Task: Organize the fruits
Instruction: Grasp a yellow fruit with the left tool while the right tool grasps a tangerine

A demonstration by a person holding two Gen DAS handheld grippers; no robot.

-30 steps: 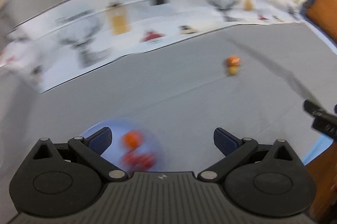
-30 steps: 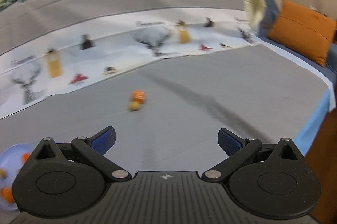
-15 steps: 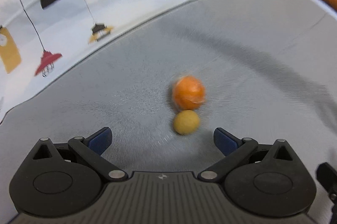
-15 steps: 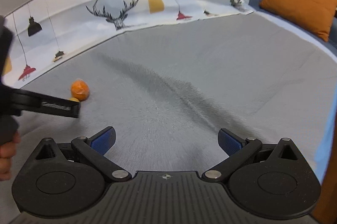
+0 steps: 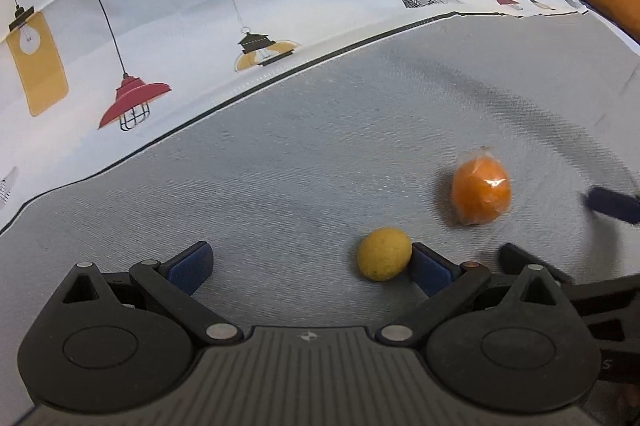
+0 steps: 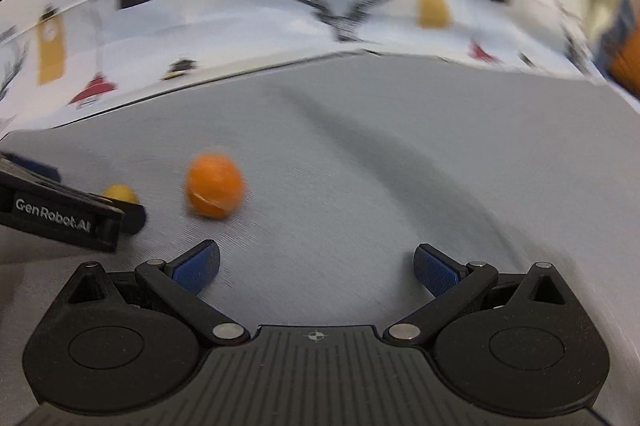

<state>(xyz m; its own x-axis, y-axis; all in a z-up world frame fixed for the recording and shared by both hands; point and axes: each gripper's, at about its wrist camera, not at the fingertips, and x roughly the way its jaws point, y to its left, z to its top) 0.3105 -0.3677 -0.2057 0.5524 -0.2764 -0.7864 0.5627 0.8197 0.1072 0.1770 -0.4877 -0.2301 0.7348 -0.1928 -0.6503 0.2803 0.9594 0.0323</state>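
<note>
Glossy clear film wraps the orange [image 5: 481, 193]; matt woven grey cloth [image 5: 304, 162] lies beneath.

The left gripper [image 5: 310, 262] now sits lower and closer to the fruit, the lemon [image 5: 384, 254] just beside its right fingertip. The right gripper [image 6: 316, 262] swings nearer the orange [image 6: 215, 191], its view blurred.
</note>
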